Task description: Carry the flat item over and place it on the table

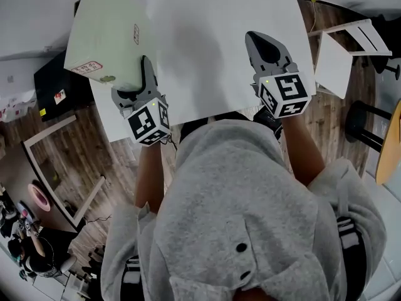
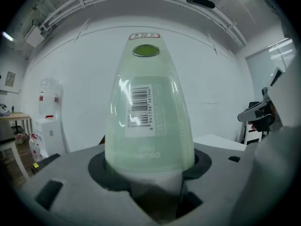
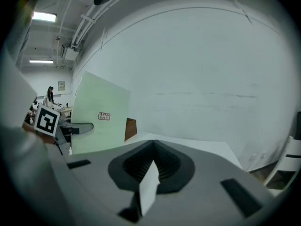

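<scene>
Pale green on the flat item (image 1: pixel 103 36), with black barcode stripes on white; plain white on the worktop (image 1: pixel 219 42); grey on left hand-held gripper (image 1: pixel 145 68) and right hand-held gripper (image 1: pixel 258 42), black-and-white square markers on both.

Pale-green barcoded flat pack (image 1: pixel 106 36) clamped in left tongs (image 1: pixel 145 74) at left edge of white table (image 1: pixel 219 42).

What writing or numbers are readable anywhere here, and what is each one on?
"6 941798 461946": under the barcode on the pale green pack.
The red-edged label at the pack's top: too small to read.
The faint print below the barcode: blurred, seemingly reversed.
The left cube and right cube: square patterns, no words.
The white sheet: no print visible.
</scene>
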Tool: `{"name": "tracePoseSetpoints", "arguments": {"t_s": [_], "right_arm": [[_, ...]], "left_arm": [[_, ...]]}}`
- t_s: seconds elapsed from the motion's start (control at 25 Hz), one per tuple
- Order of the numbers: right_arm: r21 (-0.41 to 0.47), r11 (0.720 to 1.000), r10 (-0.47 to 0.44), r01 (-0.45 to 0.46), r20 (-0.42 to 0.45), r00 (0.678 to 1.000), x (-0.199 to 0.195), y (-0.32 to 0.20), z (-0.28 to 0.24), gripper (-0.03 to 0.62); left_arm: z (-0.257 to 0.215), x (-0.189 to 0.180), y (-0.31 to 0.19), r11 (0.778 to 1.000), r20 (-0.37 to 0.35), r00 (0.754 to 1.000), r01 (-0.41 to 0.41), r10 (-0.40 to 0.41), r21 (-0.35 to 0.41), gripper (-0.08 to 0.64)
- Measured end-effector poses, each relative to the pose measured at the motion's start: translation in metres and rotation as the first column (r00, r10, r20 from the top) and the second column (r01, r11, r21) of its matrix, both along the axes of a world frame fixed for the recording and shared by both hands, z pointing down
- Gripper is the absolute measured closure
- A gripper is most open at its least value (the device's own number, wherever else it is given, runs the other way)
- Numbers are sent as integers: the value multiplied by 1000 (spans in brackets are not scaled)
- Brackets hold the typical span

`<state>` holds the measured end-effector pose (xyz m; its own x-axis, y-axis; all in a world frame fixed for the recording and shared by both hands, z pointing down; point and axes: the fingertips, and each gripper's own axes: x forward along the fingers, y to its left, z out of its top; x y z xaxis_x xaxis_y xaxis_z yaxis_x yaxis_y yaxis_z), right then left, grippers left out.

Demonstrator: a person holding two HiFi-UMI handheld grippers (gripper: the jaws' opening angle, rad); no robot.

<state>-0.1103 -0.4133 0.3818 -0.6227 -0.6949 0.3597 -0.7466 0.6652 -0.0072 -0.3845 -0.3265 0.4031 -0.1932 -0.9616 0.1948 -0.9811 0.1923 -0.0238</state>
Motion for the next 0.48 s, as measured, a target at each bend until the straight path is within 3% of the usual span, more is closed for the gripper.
{"name": "tracePoseSetpoints", "arguments": {"t_s": [0.48], "right_arm": [[-39, 999, 35, -37, -53, 998, -21, -11, 14, 572]], "left_arm": [[17, -14, -35, 998, 35, 998, -55, 54, 26, 276]]}}
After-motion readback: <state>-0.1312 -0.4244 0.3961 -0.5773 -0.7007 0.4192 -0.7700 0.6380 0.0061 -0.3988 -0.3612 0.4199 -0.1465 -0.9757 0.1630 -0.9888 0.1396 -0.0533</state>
